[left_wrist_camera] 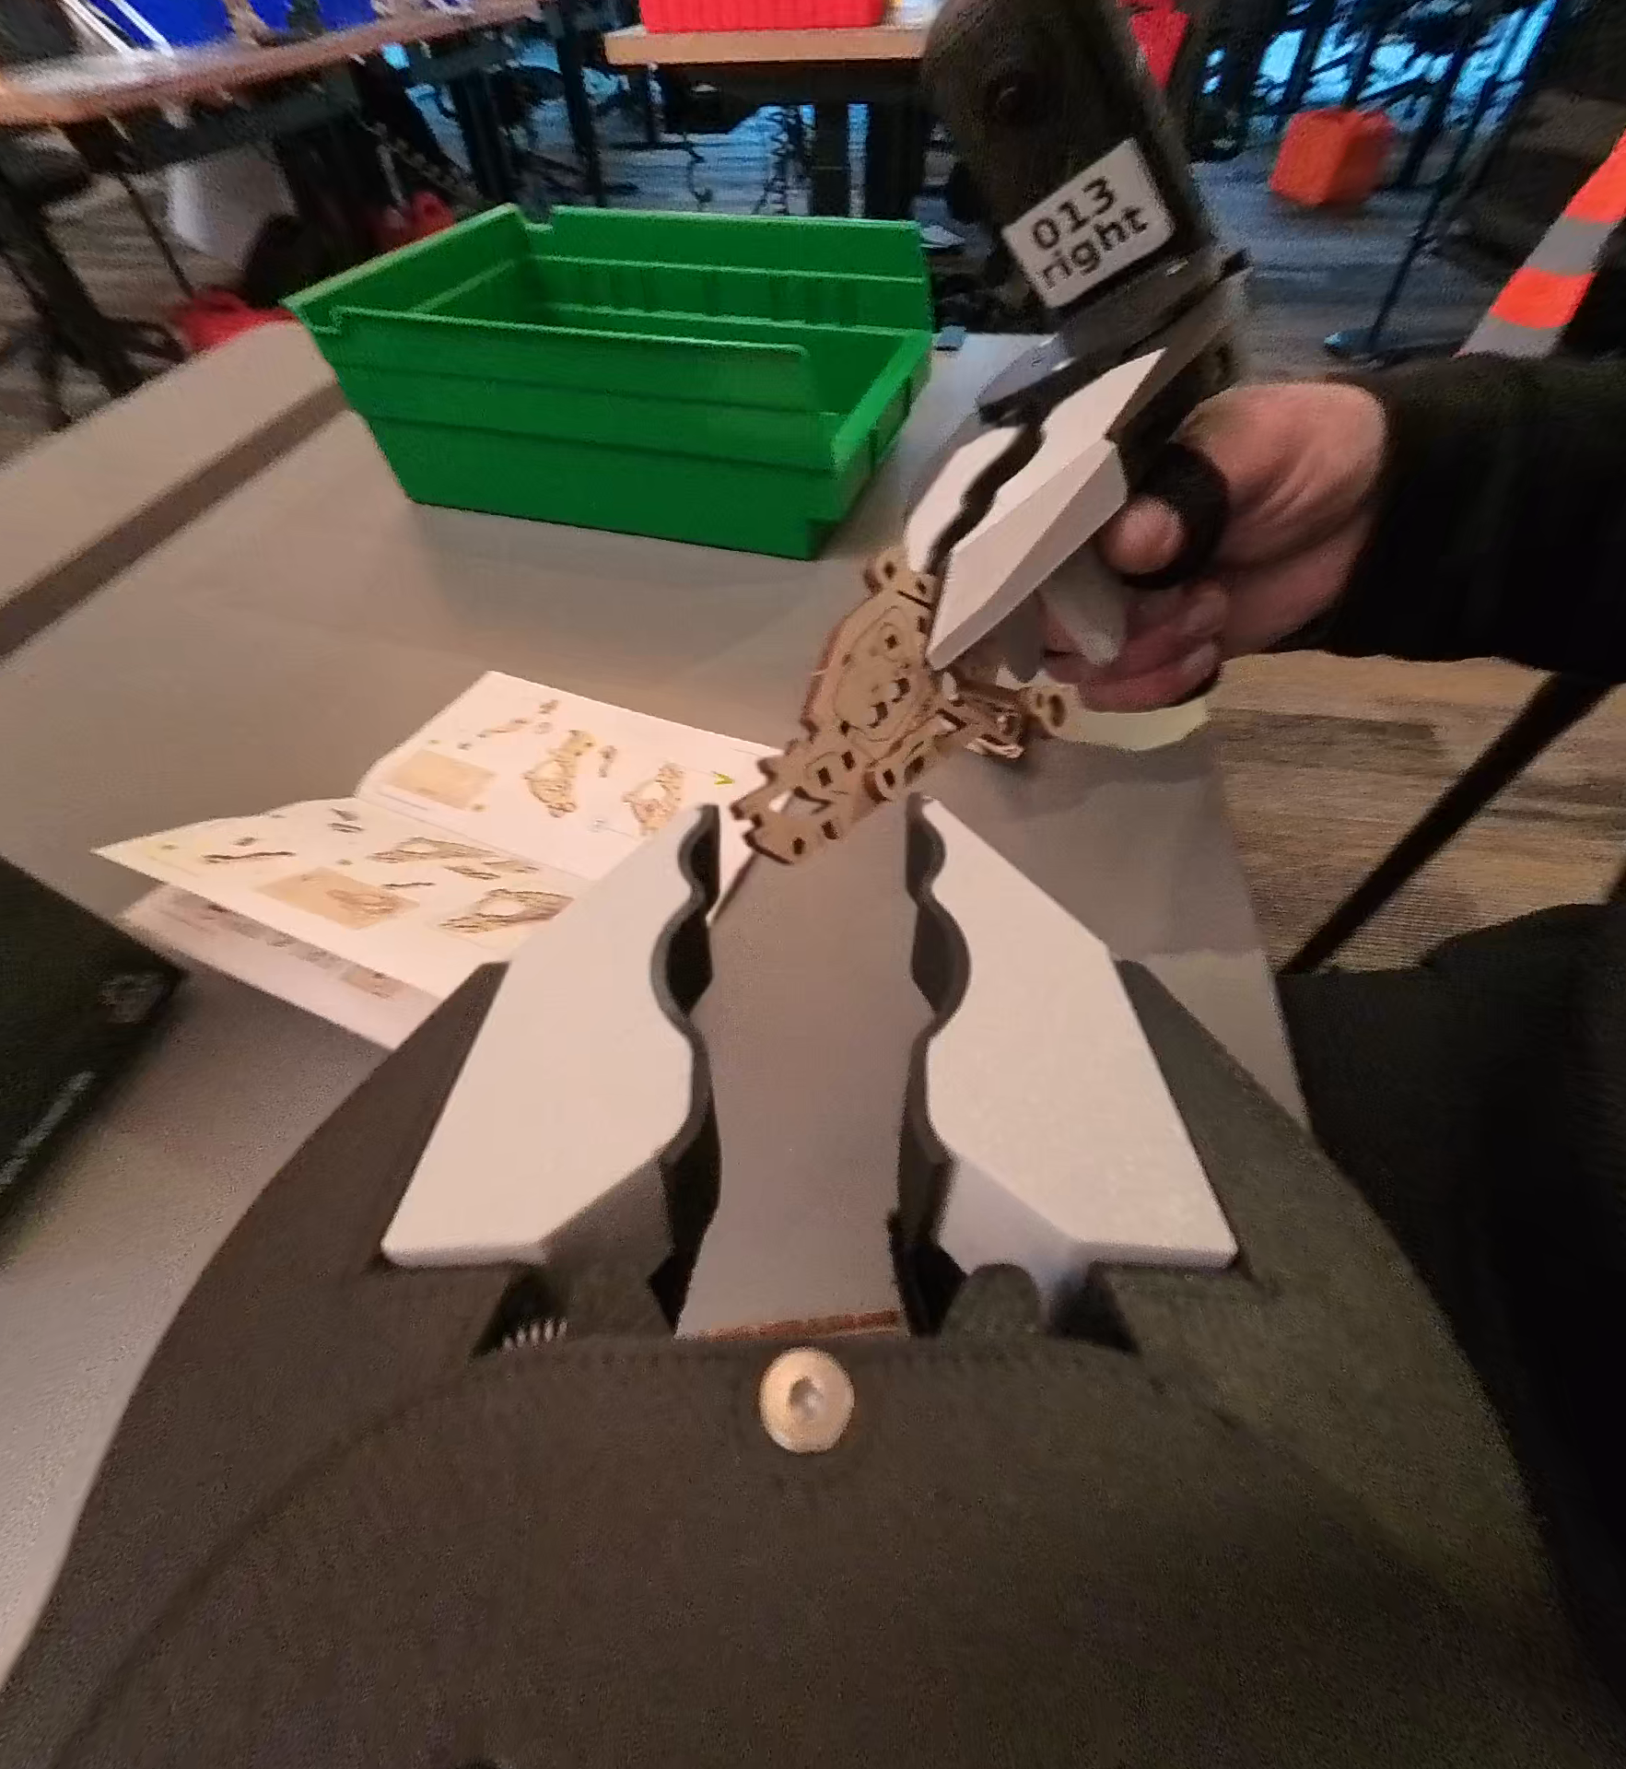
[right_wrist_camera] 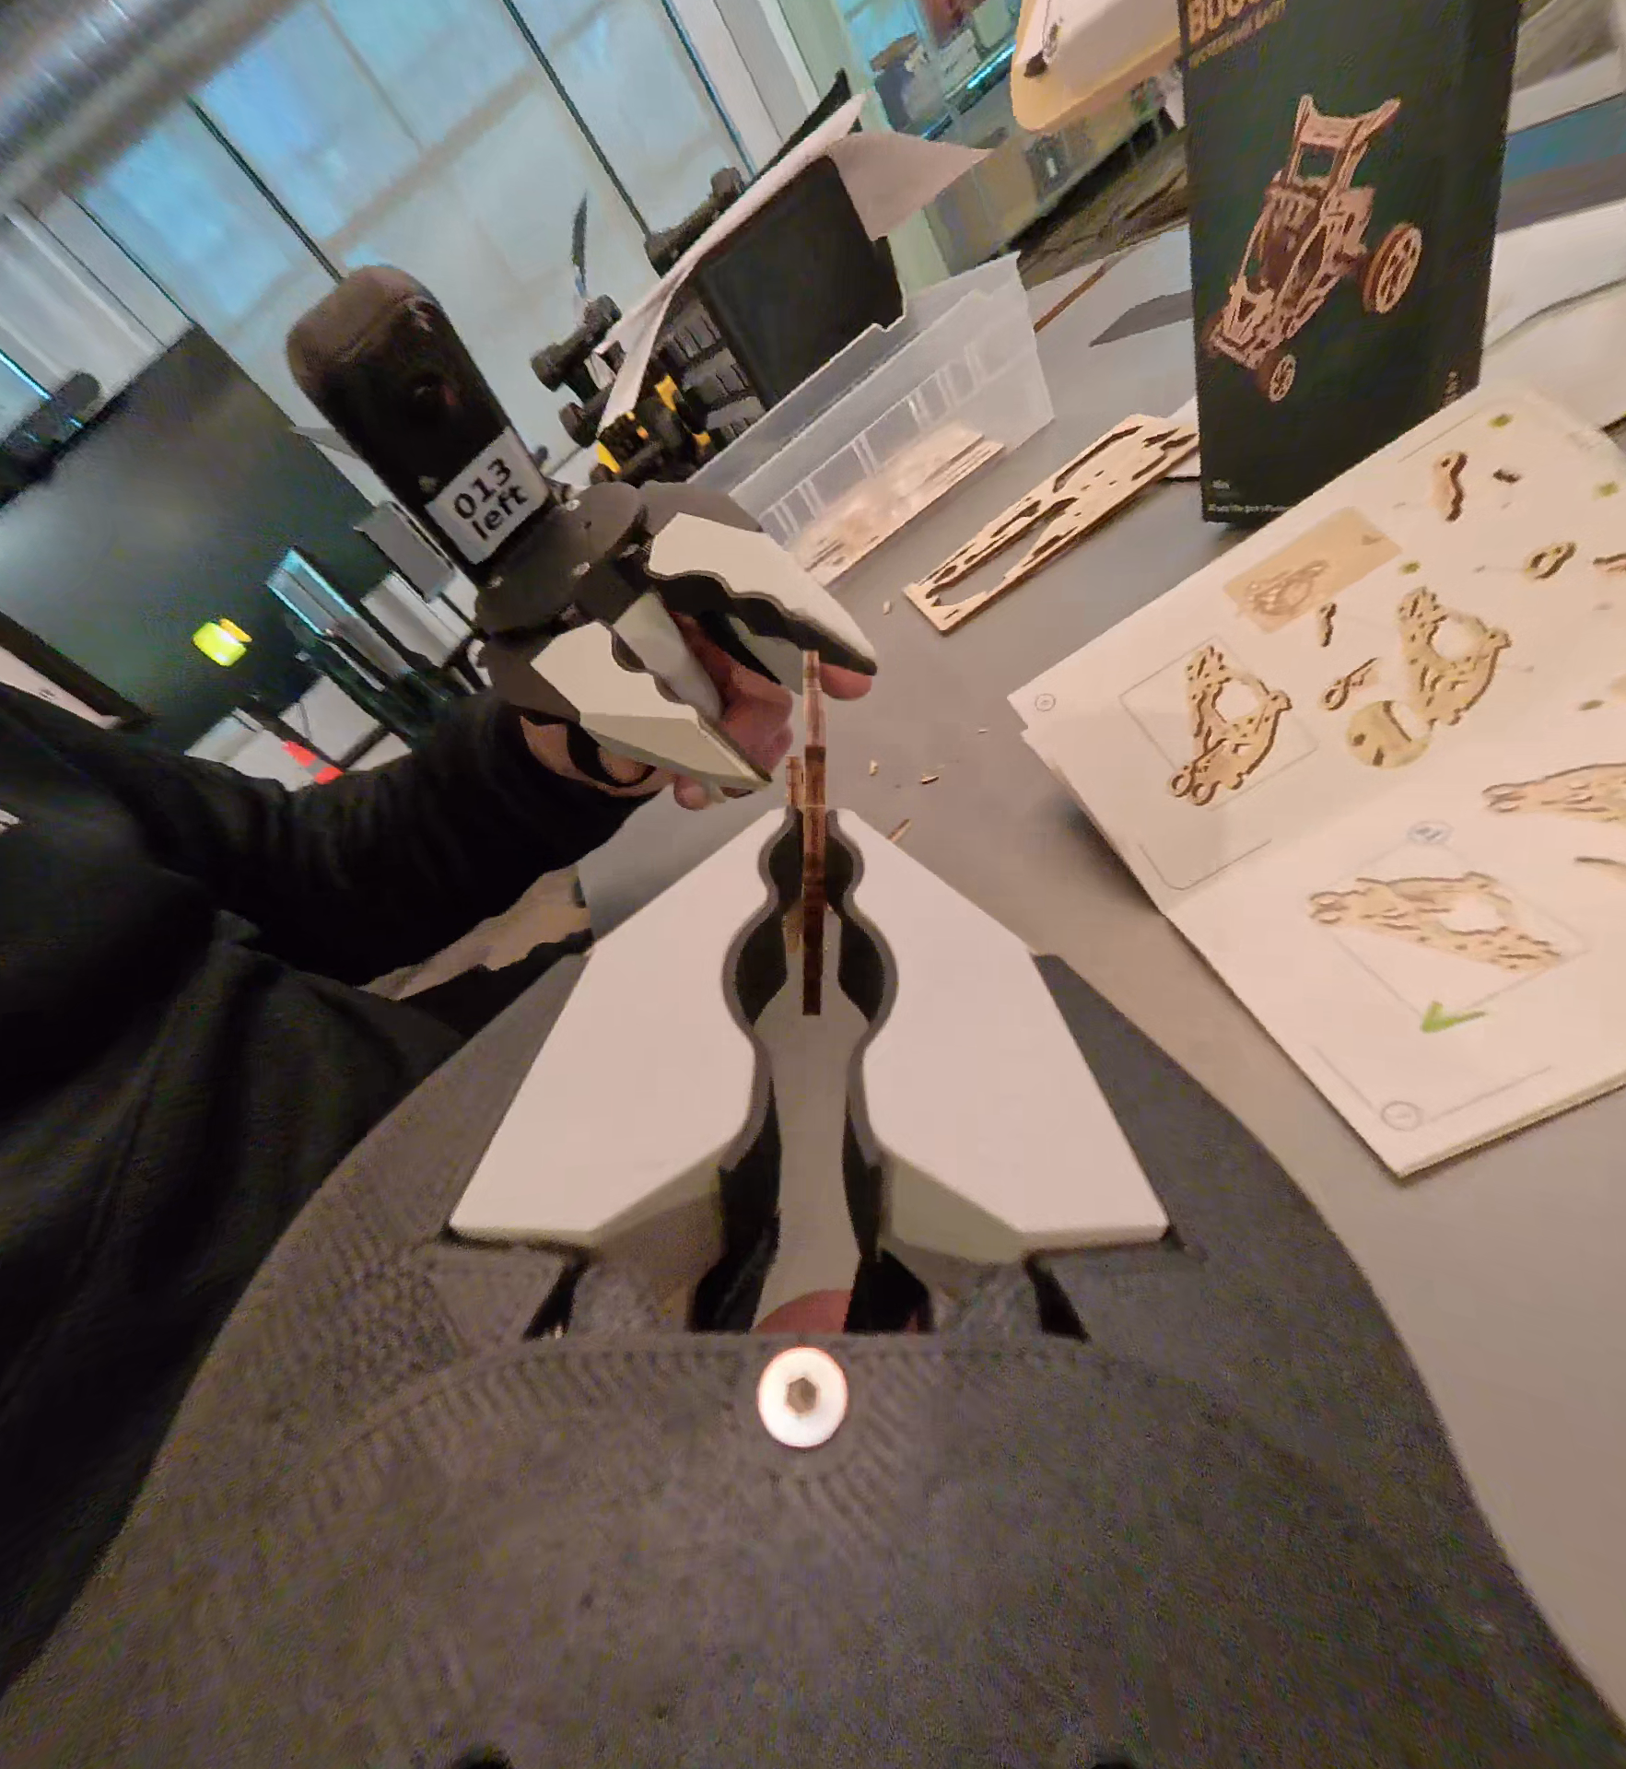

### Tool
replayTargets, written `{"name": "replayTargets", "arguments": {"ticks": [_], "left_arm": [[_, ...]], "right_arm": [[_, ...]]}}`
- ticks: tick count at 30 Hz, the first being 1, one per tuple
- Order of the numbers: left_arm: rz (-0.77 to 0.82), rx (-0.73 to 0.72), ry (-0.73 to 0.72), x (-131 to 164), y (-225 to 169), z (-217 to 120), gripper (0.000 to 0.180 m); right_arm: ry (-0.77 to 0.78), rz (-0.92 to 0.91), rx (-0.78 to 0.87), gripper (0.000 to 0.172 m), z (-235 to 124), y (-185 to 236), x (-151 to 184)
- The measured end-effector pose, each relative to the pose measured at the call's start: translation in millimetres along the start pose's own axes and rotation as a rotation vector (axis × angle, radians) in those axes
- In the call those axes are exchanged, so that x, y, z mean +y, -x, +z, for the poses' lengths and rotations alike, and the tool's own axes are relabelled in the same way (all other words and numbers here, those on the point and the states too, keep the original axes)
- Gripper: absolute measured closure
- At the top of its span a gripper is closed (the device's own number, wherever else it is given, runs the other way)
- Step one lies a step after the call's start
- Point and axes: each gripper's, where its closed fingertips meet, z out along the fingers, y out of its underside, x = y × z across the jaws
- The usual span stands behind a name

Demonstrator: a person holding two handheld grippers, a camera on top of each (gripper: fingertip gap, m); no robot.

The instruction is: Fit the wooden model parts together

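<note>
Clamping wooden model part (right_wrist_camera: 811, 862) edge-on, right gripper (right_wrist_camera: 811, 814) jaws — left gripper (left_wrist_camera: 813, 814) jaws apart, empty, green bin (left_wrist_camera: 627, 373) only leftward.

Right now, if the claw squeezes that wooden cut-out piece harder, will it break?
Maybe. The wooden piece looks like thin sheet wood full of cut holes, so probably stiff, light, and snappable. Seen edge-on it's very slim between the right claw, so twisting seems riskier than squeezing.

hidden: your right gripper's (left_wrist_camera: 943, 613) fingers cover the wooden part's (left_wrist_camera: 871, 708) top | cut off: black box (left_wrist_camera: 14, 1034) at desk's left edge | blurred: instruction sheet (left_wrist_camera: 464, 833)
</note>
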Motion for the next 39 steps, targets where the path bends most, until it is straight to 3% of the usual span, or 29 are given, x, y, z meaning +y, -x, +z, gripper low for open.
{"name": "replayTargets", "arguments": {"ticks": [5,11,19,24,32,39], "left_arm": [[-0.024,0.05,0.0,1.8,-5.2,0.6,0.149],[-0.081,0.078,-0.027,3.4,-2.0,-1.2,0.168],[-0.213,0.181,-0.077,4.5,-6.4,-4.7,0.174],[-0.241,0.216,-0.063,11.5,-12.4,-6.1,0.177],[-0.306,0.266,-0.062,18.8,-19.0,-12.2,0.179],[-0.388,0.236,-0.063,27.4,-11.5,-16.5,0.179]], "right_arm": [[0.016,0.0,-0.024,0.171,-2.6,-1.5,3.2],[0.061,-0.033,-0.022,0.171,-1.3,0.6,8.8],[0.072,-0.009,-0.043,0.17,-0.5,1.7,11.5],[0.12,-0.041,-0.001,0.159,0.7,-2.2,20.3],[0.151,-0.08,0.021,0.155,5.3,-3.9,31.6],[0.146,-0.137,0.104,0.142,-5.4,-14.5,28.8]]}}
